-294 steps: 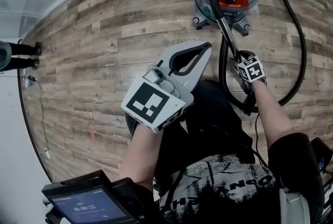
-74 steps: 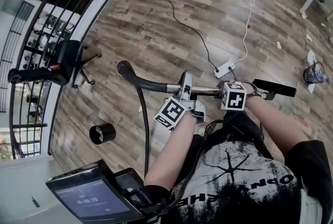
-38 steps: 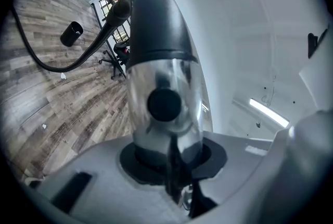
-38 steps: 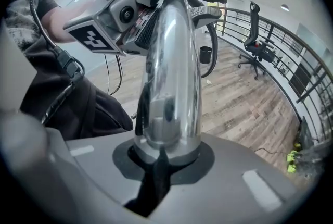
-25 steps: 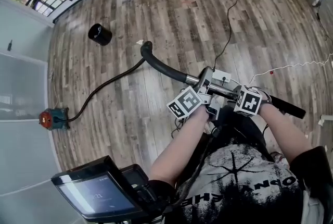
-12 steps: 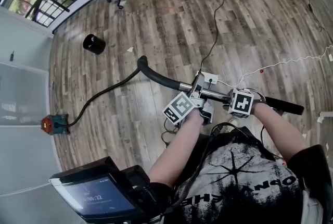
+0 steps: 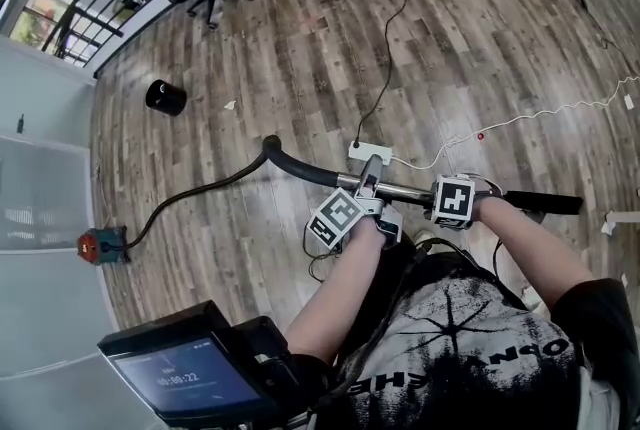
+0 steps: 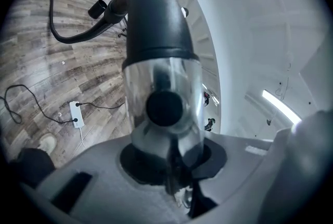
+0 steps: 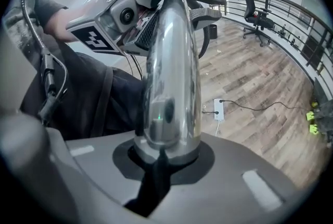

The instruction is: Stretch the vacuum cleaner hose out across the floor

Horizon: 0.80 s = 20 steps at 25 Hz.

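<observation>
Head view, vacuum cleaner (image 7: pixel 101 244): it stands at the far left on the wooden floor (image 7: pixel 300 38), close to the pale wall and well apart from the person.
Hose (image 7: pixel 195 190): it leaves the vacuum cleaner and runs rightward over the boards in a shallow wave. It then lifts off the floor into the black handle bend (image 7: pixel 285 163). No coil or loop shows along it.
Left gripper (image 7: pixel 370 198): it is clamped on the wand just past the handle bend. In the left gripper view the tube sits between the jaws, which stand only as far apart as the tube holds them.
Wand (image 7: pixel 405 190): this chrome tube is carried roughly level above the floor, across the person's front, and spans both grippers.
Power strip (image 7: pixel 370 153): it lies on the floor just beyond the wand, with its cables trailing away; the wand does not touch it.
Right gripper (image 7: pixel 452 201): it is closed tight on the wand further right. In the right gripper view the chrome tube rises straight out from between its jaws.
Wand end (image 7: pixel 545 204): the black tip sticks out to the right past the right gripper, free of the floor.
Done so far: by my reading most of the hose is already drawn out, with its length lying across the floor.
Left to do: I judge that the remaining slack has to be pulled out and the wand laid down.
</observation>
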### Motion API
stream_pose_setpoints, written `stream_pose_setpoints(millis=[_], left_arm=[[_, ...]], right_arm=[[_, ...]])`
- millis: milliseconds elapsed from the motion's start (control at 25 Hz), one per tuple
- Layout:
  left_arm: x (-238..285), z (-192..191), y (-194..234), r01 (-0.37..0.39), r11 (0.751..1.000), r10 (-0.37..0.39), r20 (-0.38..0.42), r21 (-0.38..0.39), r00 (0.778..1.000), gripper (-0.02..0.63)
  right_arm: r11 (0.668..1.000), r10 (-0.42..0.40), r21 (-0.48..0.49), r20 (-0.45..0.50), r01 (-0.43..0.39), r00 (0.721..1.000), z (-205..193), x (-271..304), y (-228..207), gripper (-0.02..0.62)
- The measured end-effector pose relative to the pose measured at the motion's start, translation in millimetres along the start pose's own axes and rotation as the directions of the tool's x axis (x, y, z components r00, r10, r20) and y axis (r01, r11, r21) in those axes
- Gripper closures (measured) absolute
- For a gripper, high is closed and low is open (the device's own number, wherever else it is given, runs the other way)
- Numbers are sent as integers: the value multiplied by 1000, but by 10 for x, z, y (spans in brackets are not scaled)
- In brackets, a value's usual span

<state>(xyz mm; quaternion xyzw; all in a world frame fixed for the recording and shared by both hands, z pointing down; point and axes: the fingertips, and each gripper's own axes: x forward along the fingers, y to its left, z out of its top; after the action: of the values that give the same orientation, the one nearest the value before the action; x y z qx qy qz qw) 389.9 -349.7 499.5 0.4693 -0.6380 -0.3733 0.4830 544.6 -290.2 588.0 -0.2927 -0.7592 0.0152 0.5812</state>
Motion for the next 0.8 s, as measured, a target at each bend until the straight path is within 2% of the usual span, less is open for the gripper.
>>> stream_pose_setpoints(millis=[200,440,600,800], left_arm=[[371,24,66,-19,1000,19,-3,-12,1000,526],[955,381,-43,7,999,-6,23,-37,1000,526],[1422,486,-65,16,999,-15,33,-28,999,526],[1611,708,-174,15,1000,-13,54,-27,998,525]], right_arm=[[1000,20,6,-11,-20,1000,-102,-35,-341,540],[1000,-3,-15,-45,2,999,20,-315,-1019,540],[1000,-17,-25,-44,16,999,-32,-425,-1509,540],[999,3,-40,-43,-5,999,97,-594,-1739,540]])
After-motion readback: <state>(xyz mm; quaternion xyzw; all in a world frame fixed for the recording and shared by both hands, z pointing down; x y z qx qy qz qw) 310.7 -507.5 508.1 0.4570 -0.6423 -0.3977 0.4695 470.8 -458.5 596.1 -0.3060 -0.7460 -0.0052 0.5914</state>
